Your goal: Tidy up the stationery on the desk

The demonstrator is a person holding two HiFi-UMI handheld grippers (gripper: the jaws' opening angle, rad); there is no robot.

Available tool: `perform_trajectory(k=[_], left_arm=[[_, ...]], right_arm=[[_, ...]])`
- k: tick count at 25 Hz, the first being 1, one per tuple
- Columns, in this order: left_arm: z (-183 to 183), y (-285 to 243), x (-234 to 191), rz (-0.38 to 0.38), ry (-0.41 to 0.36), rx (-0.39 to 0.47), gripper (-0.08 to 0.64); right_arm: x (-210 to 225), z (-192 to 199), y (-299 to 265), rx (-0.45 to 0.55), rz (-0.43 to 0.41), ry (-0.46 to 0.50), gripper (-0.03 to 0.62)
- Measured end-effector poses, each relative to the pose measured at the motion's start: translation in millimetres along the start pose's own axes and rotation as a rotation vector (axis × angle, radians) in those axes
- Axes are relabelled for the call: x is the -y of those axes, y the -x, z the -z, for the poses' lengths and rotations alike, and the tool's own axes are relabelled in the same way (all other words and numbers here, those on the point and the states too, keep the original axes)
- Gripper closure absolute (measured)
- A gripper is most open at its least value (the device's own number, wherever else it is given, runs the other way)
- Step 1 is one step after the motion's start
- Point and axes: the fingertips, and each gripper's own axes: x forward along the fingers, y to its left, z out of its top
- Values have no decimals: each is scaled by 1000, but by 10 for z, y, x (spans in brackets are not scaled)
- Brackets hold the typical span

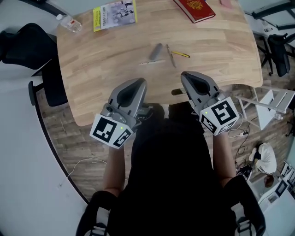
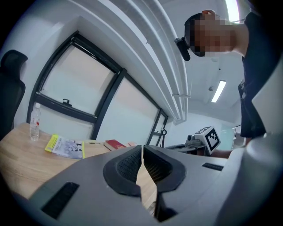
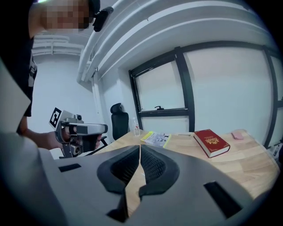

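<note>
A: Tongs state?
B: Left tongs (image 1: 139,83) pressed together, nothing in them. Right tongs (image 1: 185,76) same: closed, empty. Both side by side over the near edge of the light wooden table (image 1: 92,69).
A: Stationery?
B: Mid-table, beyond the tips: grey cylindrical marker (image 1: 156,53). To its right, a thin dark pen (image 1: 171,56) and a short yellow pen-shaped item (image 1: 180,54). Those two touch or cross, can't tell which. Small dark object (image 1: 177,91) at the near edge beside the right tongs, unclear what.
A: Far side?
B: Yellow-edged printed booklet (image 1: 114,14) far left, clear plastic bottle (image 1: 70,23) at the far-left corner, red hardcover book (image 1: 196,9) far right.
</note>
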Motion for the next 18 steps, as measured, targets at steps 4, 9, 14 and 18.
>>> perform_trajectory(k=[4,9,14,18], left_arm=[[75,-133,-52,2,23,-21,520],[115,-305,-83,33,42,-38,520],[302,-435,-196,28,49,-85,520],[400,-513,-322,3,46,-113,520]], right_arm=[[78,141,-185,-34,-30,-12,571],[181,355,-515,-106,-83,-49,571],[279,570,-791,-121,-109,-82,571],[405,800,-985,-157,-104,-102,563]])
